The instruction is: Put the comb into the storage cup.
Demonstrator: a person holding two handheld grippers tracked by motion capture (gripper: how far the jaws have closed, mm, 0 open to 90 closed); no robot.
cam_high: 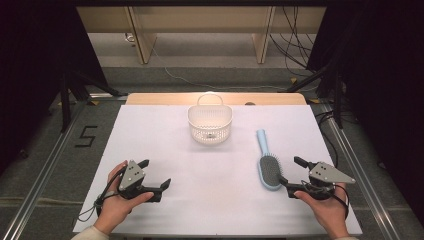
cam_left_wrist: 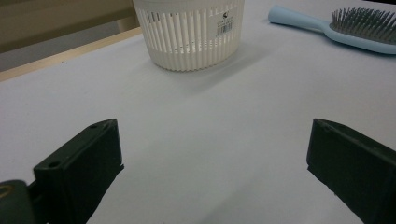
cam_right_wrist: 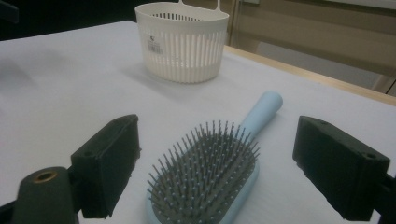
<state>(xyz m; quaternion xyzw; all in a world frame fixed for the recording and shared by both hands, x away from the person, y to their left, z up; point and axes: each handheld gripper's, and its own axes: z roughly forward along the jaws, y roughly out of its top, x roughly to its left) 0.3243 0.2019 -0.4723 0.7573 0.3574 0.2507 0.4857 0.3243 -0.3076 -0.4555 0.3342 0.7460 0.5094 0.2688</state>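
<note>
- Two hand-held grippers in your hands, low at the near edge of the table (cam_high: 150,130).
- Your right hand-held gripper (cam_high: 296,172): jaws wide open, nothing gripped, just beside the hairbrush (cam_high: 268,167) head; in right gripper view the brush head lies between the jaws, not touched.
- Hairbrush: flat on table, bristles up, handle pointing away toward the basket (cam_high: 210,122).
- Your left hand-held gripper (cam_high: 155,173): jaws wide open, empty, well apart from the brush.
- Basket: upright, mid-table, far side.

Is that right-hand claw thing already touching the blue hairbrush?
Apart. In the right gripper view, the right gripper has its jaws wide open on either side of the hairbrush, with white table showing between each jaw and the brush.
</note>
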